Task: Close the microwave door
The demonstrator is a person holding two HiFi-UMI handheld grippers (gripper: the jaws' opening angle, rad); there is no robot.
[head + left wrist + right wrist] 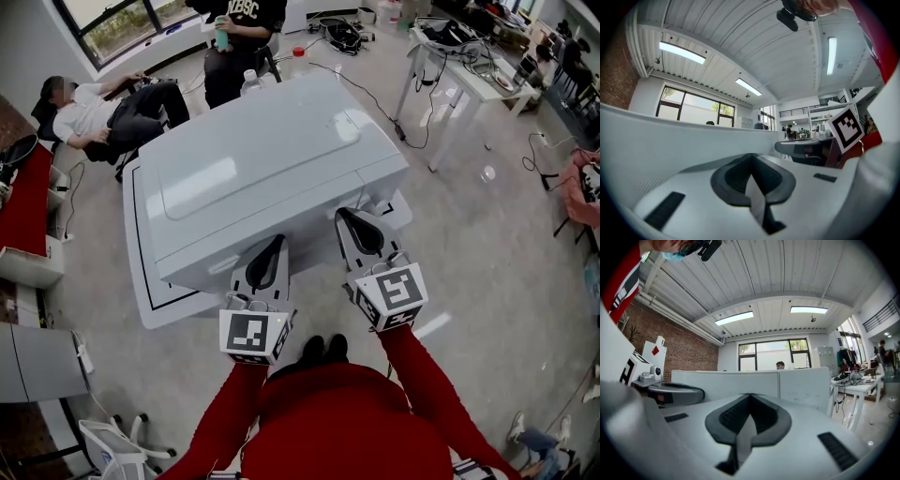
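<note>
The microwave [272, 173] is a large white box seen from above in the head view, and its front face and door are hidden from me. It rests on a white table [141, 281] with a black border line. My left gripper [277, 241] is shut and empty, its tip at the near edge of the microwave's top. Just to its right, my right gripper [346, 215] is also shut and empty at the same edge. In the left gripper view the shut left gripper [750, 158] faces the microwave's white side [661, 140]. The right gripper [750, 398] faces white panels [740, 383].
One person reclines on a chair [103, 112] at the back left and another stands behind the microwave [239, 37]. A white desk [469, 70] with cables is at the back right. A red cabinet [23, 202] lines the left side. Grey floor surrounds the table.
</note>
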